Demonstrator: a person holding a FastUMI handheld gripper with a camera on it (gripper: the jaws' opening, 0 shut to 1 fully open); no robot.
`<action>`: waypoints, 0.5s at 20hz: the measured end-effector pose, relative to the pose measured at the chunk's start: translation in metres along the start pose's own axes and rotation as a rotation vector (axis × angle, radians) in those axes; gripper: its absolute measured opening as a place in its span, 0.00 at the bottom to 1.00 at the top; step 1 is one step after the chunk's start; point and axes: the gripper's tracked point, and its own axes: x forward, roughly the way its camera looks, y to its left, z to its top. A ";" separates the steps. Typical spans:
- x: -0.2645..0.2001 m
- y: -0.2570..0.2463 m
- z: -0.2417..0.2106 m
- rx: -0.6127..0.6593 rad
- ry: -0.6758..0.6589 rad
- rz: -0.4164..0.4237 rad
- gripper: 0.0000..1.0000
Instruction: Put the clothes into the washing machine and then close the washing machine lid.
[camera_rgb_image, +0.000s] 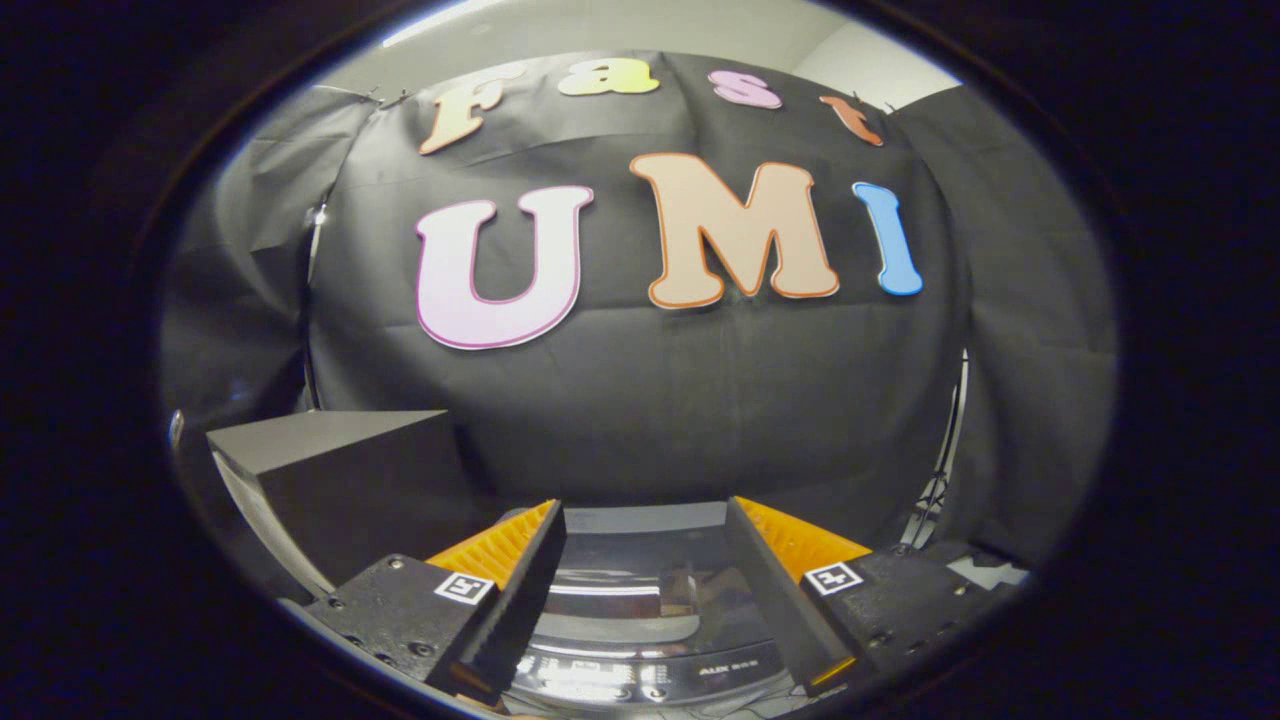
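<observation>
Behind everything, the booth's black cloth wall (700, 400) is hanging in loose folds, filling most of the scene beyond the fingers. Above it a strip of pale ceiling (640, 25) is showing. To the left of the fingers, a dark grey box (350, 480) is standing against the cloth, its lighter top face catching the light. Down between the fingers, the washing machine (640, 640) is sitting just below and ahead of them; its glossy transparent lid (640, 580) is lying flat and reflecting streaks of light, with a dark control strip along its near edge. Whether any clothes are lying inside is not possible to tell through the glare. On the far right, thin cables (935, 500) are running down beside the cloth. The gripper (645, 520) is hovering over the machine with its two fingers spread wide apart, gripping nothing, the lid showing in the gap. Each finger (520, 590) is carrying a small square marker (465, 587) on its base.
</observation>
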 end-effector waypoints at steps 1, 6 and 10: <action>-0.010 -0.001 -0.006 0.010 -0.014 0.017 0.97; -0.070 -0.023 -0.037 -0.016 -0.115 0.042 0.97; -0.116 -0.033 -0.074 -0.065 -0.132 0.048 0.97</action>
